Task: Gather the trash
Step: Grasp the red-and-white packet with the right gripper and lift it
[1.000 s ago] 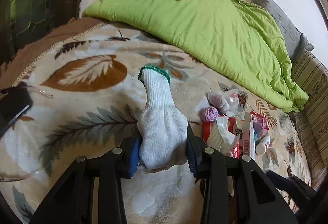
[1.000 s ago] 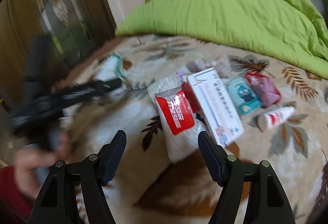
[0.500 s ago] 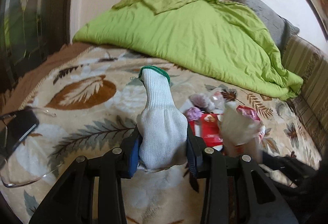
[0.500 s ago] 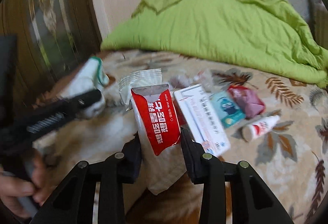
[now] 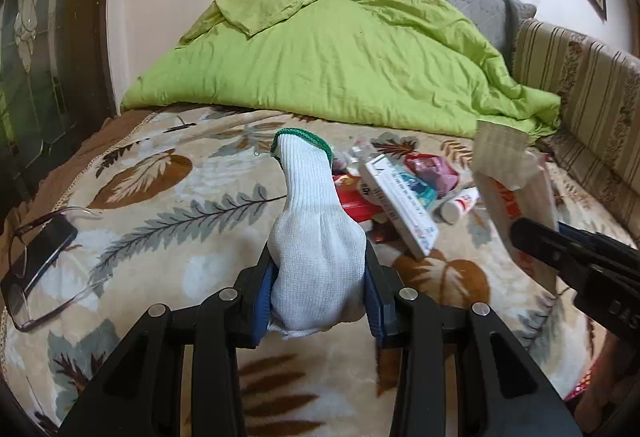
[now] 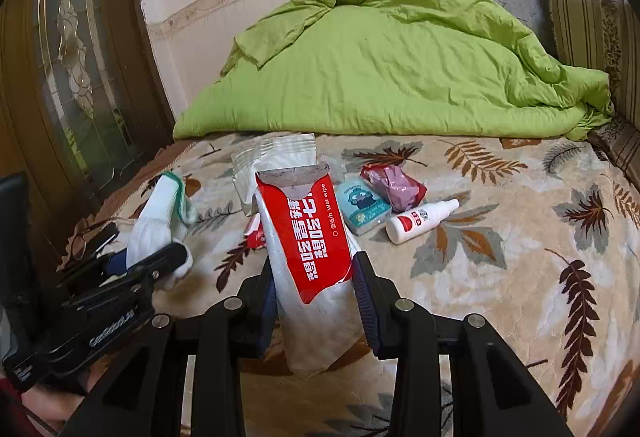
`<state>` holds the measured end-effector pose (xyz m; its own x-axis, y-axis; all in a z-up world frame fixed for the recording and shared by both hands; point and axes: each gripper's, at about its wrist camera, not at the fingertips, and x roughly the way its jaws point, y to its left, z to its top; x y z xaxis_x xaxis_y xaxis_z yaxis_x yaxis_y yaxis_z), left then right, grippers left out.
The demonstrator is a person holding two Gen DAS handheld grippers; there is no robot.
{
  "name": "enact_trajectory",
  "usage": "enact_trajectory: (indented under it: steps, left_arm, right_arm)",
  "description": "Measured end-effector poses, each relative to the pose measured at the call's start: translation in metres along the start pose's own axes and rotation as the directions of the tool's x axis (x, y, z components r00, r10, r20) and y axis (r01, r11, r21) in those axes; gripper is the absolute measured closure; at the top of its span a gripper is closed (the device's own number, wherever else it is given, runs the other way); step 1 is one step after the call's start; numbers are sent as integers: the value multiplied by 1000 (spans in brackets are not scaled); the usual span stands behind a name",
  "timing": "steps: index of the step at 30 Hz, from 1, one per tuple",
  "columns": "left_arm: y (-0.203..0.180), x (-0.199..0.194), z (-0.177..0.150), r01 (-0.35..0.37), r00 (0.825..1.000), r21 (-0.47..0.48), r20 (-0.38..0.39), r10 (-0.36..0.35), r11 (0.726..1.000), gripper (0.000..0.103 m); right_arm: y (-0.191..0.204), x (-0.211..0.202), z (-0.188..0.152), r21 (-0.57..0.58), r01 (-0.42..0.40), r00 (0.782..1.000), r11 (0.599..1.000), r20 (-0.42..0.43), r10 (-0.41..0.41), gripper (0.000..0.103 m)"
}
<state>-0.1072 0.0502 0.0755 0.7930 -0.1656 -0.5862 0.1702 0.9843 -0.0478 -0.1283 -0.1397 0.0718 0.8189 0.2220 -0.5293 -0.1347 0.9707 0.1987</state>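
So the left claw was clamped on a white knit glove with a green cuff, gripping it at the fat end so the cuff stuck up and away from the camera. The right claw was pinched around a red and white wet wipe pack, held upright with its torn top edge pointing up, and a crinkly clear wrapper poked out just behind it. Both were lifted off the bed, which had a beige blanket with a big leaf print. The rest of the trash was sitting in a little cluster in the middle of the blanket: a long white box lying flat, a small teal packet with a cartoon face, a crumpled red and pink wrapper just beside the packet, and a small white bottle with a red label lying on its side near them. Something flat and red was under the near end of the white box, couldn't tell what it was. From the left camera the right claw showed up at the right edge with the wipe pack sticking up from it. Over on the left edge of the bed there was a dark phone with a pair of glasses lying over it, well apart from the trash. A rumpled green quilt was heaped at the far end of the bed against the wall.
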Motion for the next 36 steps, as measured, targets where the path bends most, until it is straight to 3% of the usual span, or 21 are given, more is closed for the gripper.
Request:
enact_trajectory:
  steps: [10, 36]
  left_arm:
    - [-10, 11, -1, -57, 998, 72, 10, 56, 996, 65]
    - [-15, 9, -2, -61, 998, 102, 14, 60, 993, 65]
  right_arm:
    - [-1, 4, 0, 2, -7, 1000, 1000, -10, 7, 64]
    - [-6, 3, -2, 5, -4, 1000, 1000, -15, 4, 64]
